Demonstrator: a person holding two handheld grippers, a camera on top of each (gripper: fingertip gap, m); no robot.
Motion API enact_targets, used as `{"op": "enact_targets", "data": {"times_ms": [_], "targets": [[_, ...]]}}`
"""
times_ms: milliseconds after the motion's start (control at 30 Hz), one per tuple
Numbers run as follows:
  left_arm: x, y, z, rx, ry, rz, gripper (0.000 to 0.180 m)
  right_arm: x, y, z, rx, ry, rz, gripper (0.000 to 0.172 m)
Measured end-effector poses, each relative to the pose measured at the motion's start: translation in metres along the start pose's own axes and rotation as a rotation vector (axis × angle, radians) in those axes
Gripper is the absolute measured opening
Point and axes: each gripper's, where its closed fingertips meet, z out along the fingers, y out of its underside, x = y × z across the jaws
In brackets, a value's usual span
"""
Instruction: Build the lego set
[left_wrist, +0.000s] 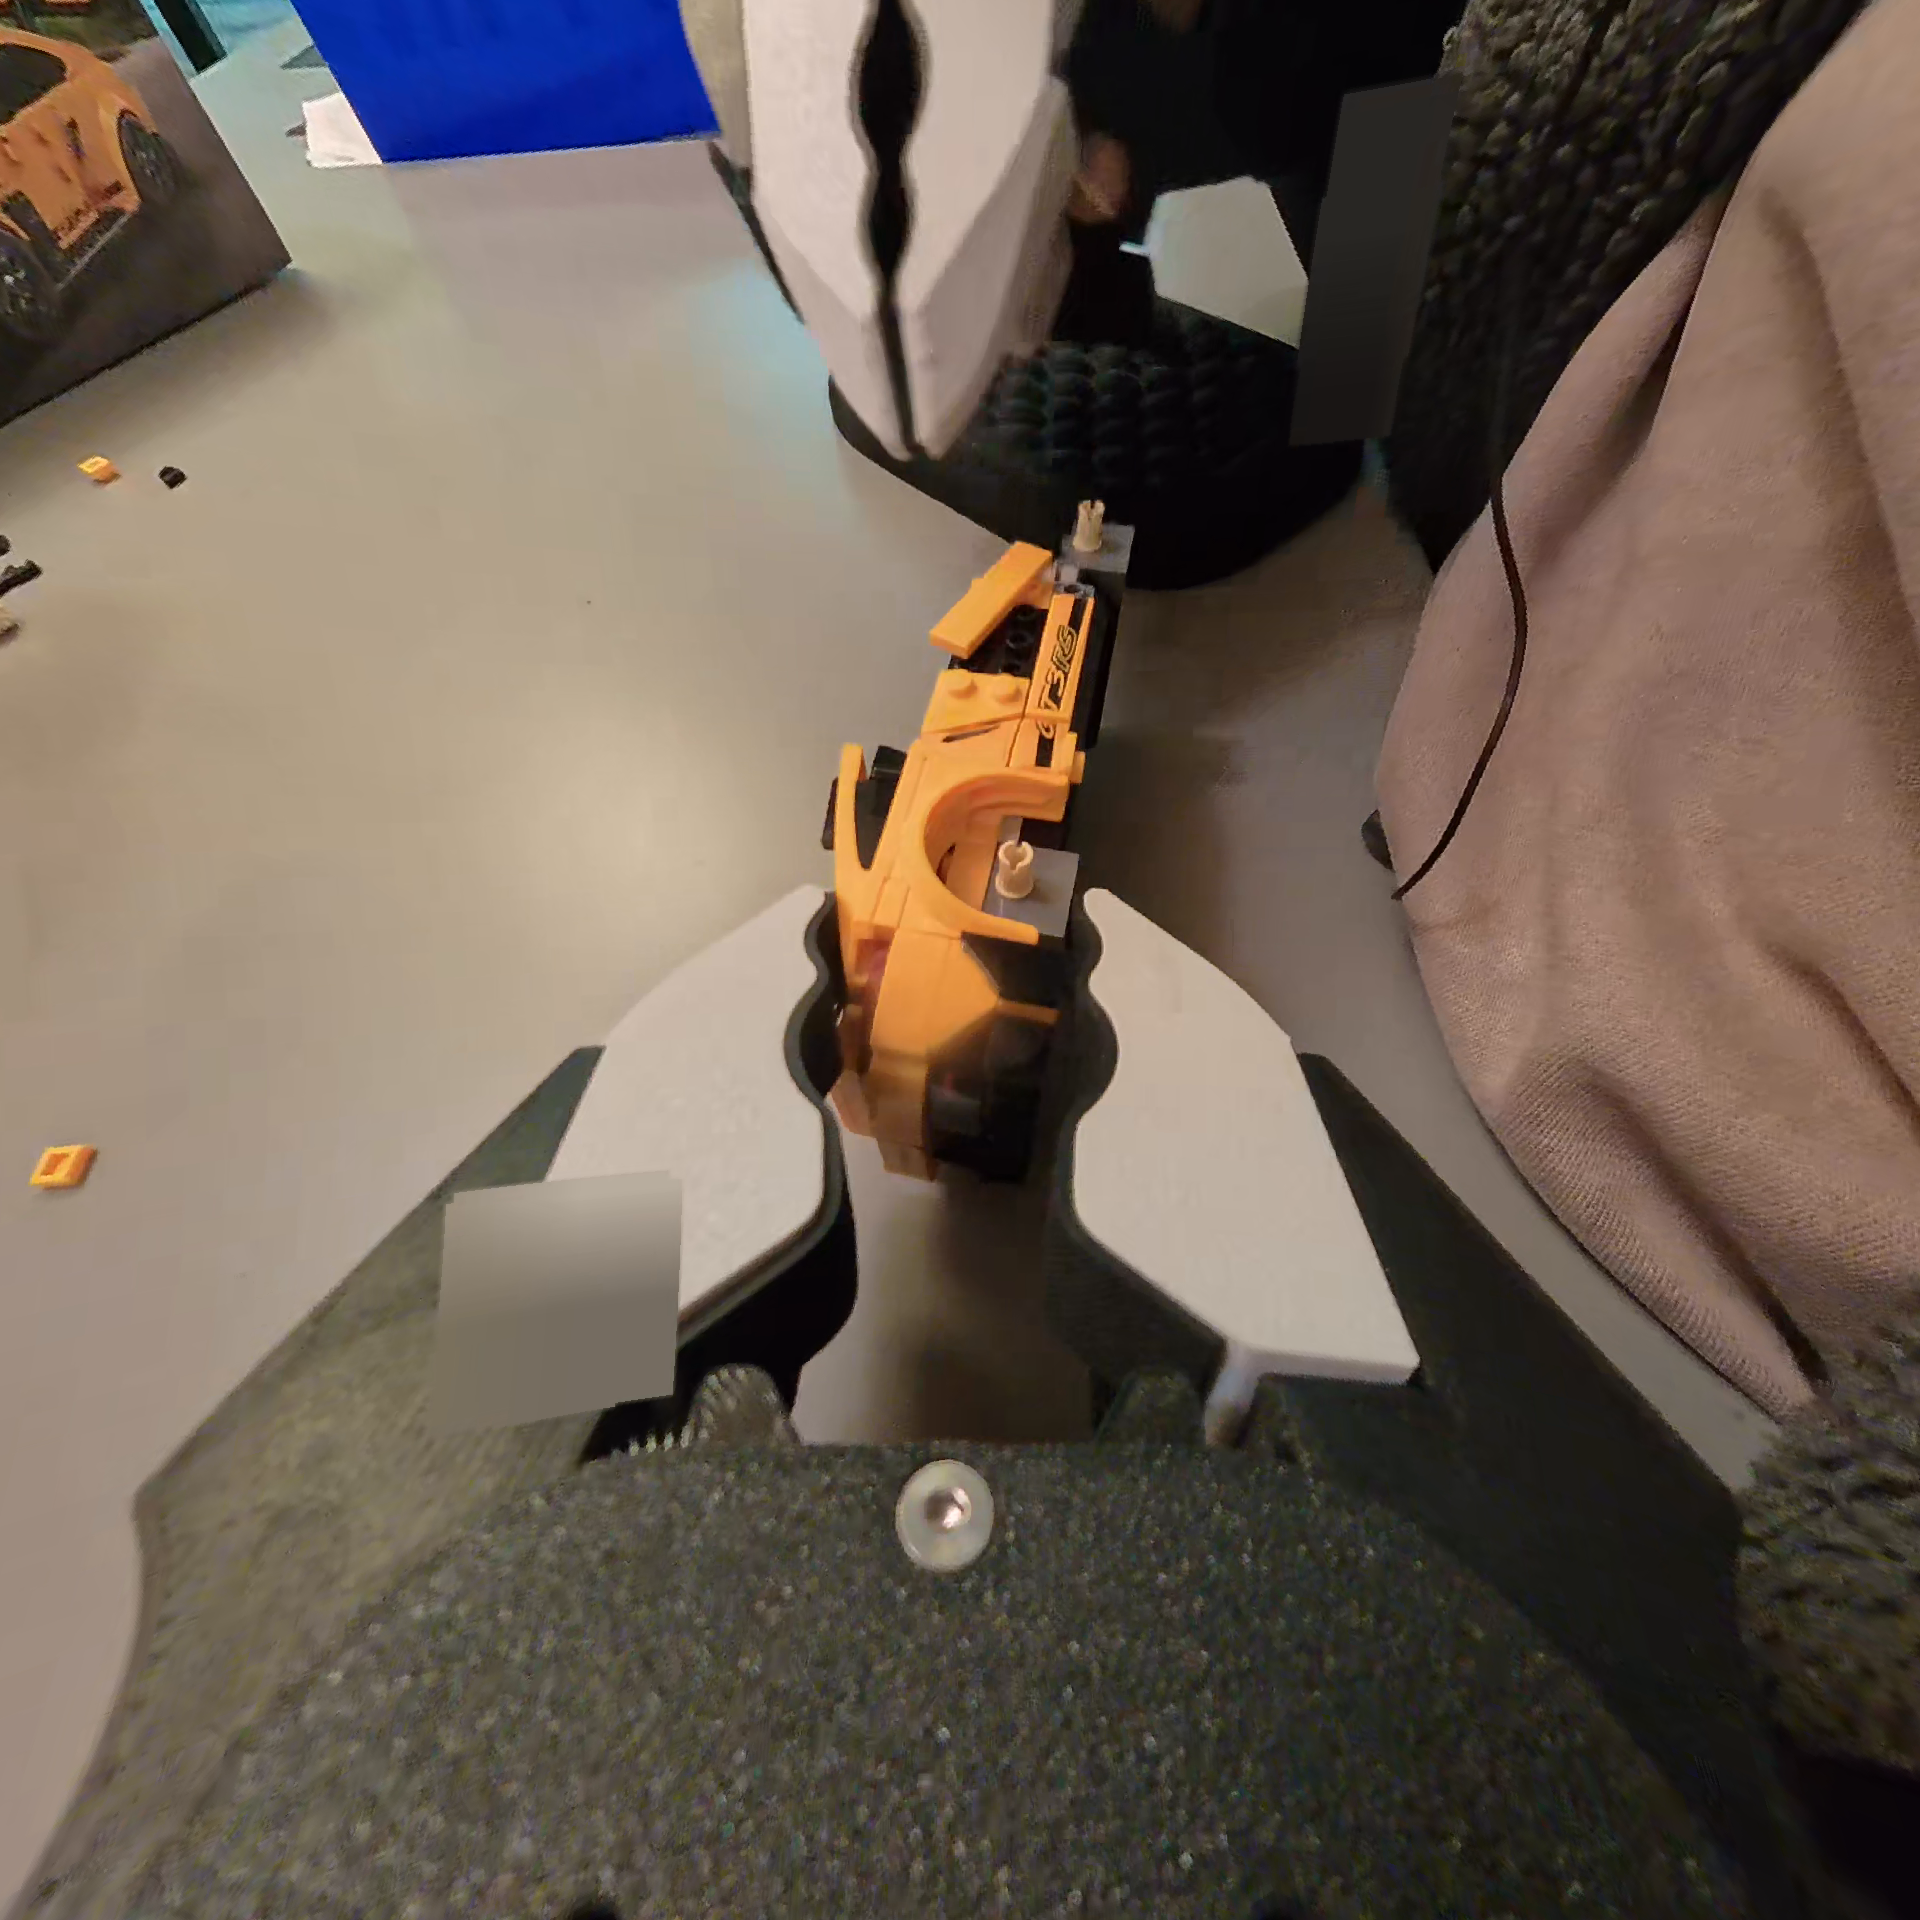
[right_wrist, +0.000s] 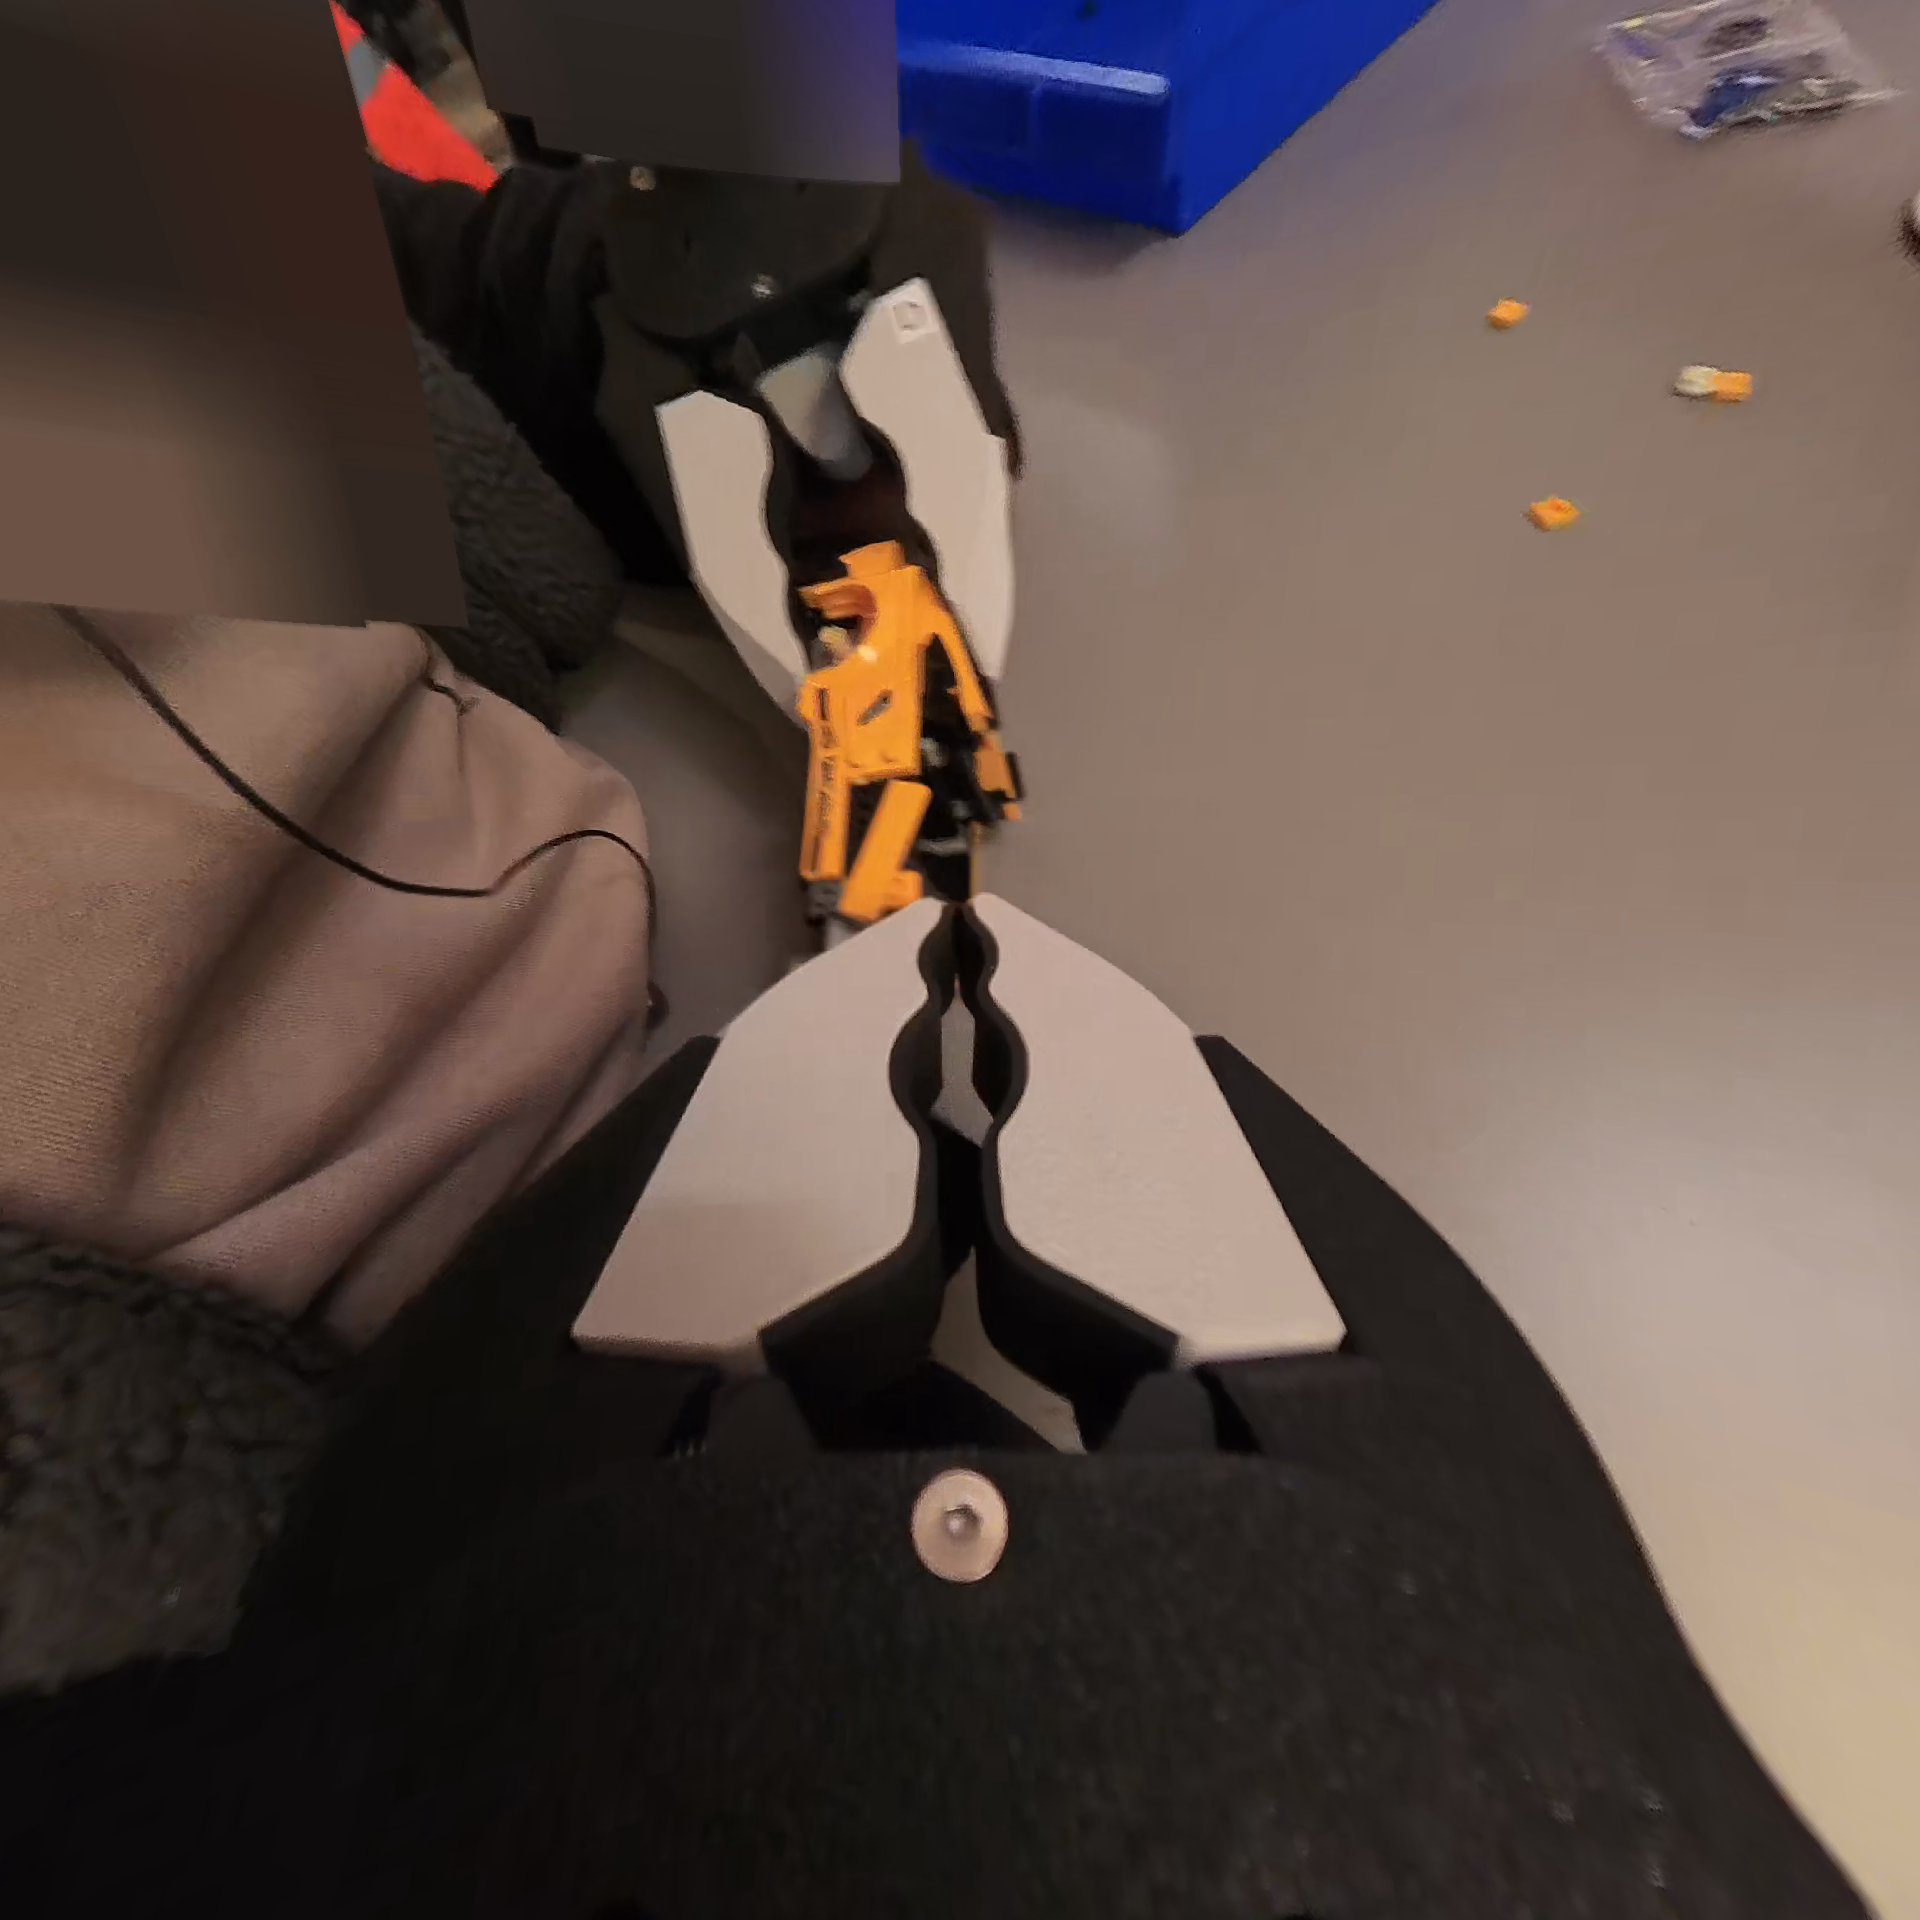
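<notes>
Because the left gripper (left_wrist: 951, 997) has its jaws clamped on only one end of the orange and black toy car (left_wrist: 977, 862), held above the desk (left_wrist: 468, 779) at mid-frame, a nudge from the right gripper (right_wrist: 958, 909), whose jaws are together and bare just beside the car's far end, could twist it loose or snap off bricks. Around them lie small orange bricks (right_wrist: 1553, 511), a blue bin (right_wrist: 1122, 94) at the top and a beige garment (left_wrist: 1683, 779) along the edge.

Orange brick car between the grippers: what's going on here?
A person works two handheld grippers over a grey table. The left gripper clamps one end of a half-built orange and black brick car, held out on its side with its tan axle pins exposed. The right gripper is shut with nothing in it, its tips just off the car's far end. Loose orange pieces and a blue bin sit nearby.
</notes>
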Motion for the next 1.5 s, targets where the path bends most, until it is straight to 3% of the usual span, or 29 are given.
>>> {"op": "enact_targets", "data": {"times_ms": [100, 200, 233, 333, 1033, 1500], "targets": [[0.0, 0.0, 0.0, 0.005, 0.003, 0.0, 0.041, 0.017, 0.013, -0.004, -0.049, 0.049, -0.008, 0.0], [-0.001, 0.0, 0.0, 0.009, 0.005, -0.011, 0.04, -0.002, 0.008, 0.003, -0.01, -0.068, 0.029, 0.003], [-0.001, 0.0, 0.0, 0.01, 0.004, -0.016, 0.04, -0.008, 0.007, 0.007, -0.017, -0.09, 0.022, 0.012], [-0.003, 0.0, 0.0, 0.013, 0.006, -0.031, 0.041, -0.018, 0.011, 0.018, -0.064, -0.083, -0.033, 0.015], [-0.005, 0.001, 0.001, 0.02, -0.001, -0.034, 0.04, -0.016, 0.006, 0.015, -0.03, -0.025, -0.089, 0.007], [-0.002, 0.001, 0.0, 0.02, 0.007, -0.015, 0.04, -0.021, 0.006, 0.023, -0.178, -0.106, -0.164, 0.008]]}}
